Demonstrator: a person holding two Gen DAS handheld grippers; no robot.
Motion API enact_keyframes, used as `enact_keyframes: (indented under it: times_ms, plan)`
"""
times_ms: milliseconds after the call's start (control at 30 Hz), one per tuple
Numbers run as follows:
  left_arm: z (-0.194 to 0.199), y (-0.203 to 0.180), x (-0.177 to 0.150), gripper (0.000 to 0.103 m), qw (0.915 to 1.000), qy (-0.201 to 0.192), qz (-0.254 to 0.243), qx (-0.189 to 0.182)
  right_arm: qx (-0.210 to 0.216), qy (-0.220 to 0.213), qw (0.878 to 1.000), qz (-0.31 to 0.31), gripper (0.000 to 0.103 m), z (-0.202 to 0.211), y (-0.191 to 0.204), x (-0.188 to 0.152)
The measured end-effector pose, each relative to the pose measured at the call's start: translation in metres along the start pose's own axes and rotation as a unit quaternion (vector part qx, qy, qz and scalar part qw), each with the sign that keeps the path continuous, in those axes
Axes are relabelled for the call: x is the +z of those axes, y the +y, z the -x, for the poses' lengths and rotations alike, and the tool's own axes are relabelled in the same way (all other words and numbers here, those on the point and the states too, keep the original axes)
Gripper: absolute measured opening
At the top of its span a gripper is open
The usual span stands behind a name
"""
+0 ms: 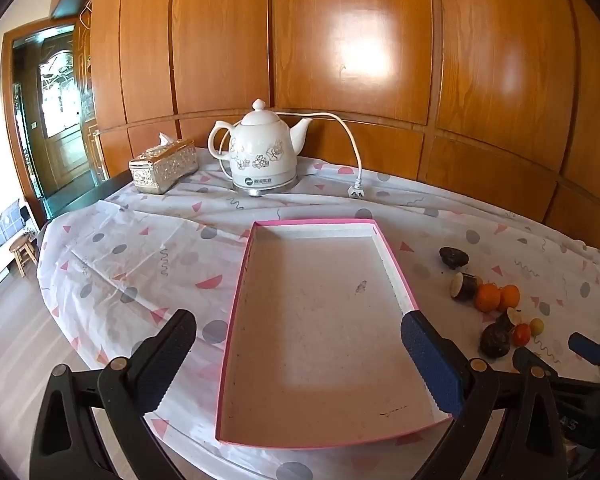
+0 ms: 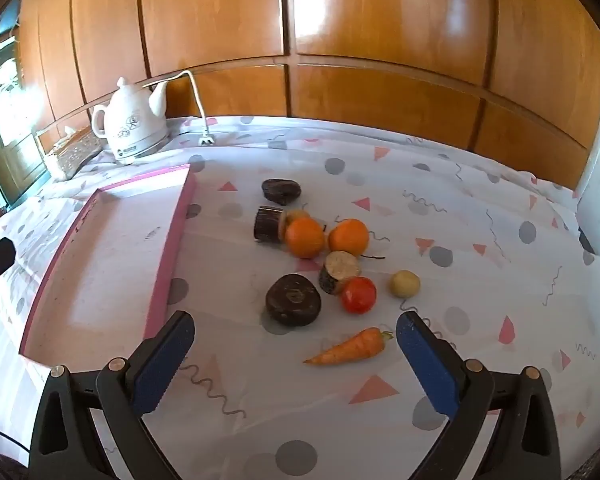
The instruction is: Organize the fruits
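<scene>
A shallow pink-rimmed tray (image 1: 392,264) (image 2: 172,240) lies empty on the patterned tablecloth. To its right sits a loose cluster: two oranges (image 2: 305,237) (image 2: 348,237), a red tomato (image 2: 359,295), a small yellow fruit (image 2: 404,283), a carrot (image 2: 346,351), two dark round fruits (image 2: 293,299) (image 2: 281,191) and two cut dark-skinned pieces (image 2: 268,223) (image 2: 339,271). My left gripper (image 1: 298,332) hangs open over the tray's near half. My right gripper (image 2: 294,334) stands open just short of the cluster, nothing between its fingers. In the left wrist view the cluster (image 1: 496,296) shows at the right.
A white floral kettle (image 1: 260,156) (image 2: 134,126) with its cord and plug (image 1: 356,190) stands at the back, a silver tissue box (image 1: 164,166) beside it. Wooden wall panels close off the far side. The table edge curves away at the left, with floor and a stool (image 1: 22,252) beyond.
</scene>
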State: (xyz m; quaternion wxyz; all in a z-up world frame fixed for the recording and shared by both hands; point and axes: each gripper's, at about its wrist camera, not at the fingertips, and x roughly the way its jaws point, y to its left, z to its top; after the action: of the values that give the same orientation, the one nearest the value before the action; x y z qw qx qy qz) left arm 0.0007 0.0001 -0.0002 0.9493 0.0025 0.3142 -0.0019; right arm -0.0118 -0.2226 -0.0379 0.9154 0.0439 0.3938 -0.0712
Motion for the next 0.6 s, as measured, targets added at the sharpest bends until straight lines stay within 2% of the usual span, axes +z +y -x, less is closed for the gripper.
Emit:
enact_keyframes:
  times_ms: [167,600]
  plan:
    - [-0.002,-0.002,0.000,0.103,1.0000,0.002,0.000,0.000,-0.006,-0.005,1.000,-0.001,0.103,0.003,0.009,0.004]
    - [-0.004,0.011,-0.004,0.103,0.9998,0.004,0.021,0.005,0.018,-0.022,0.999,0.018,0.103,0.013,0.021,0.003]
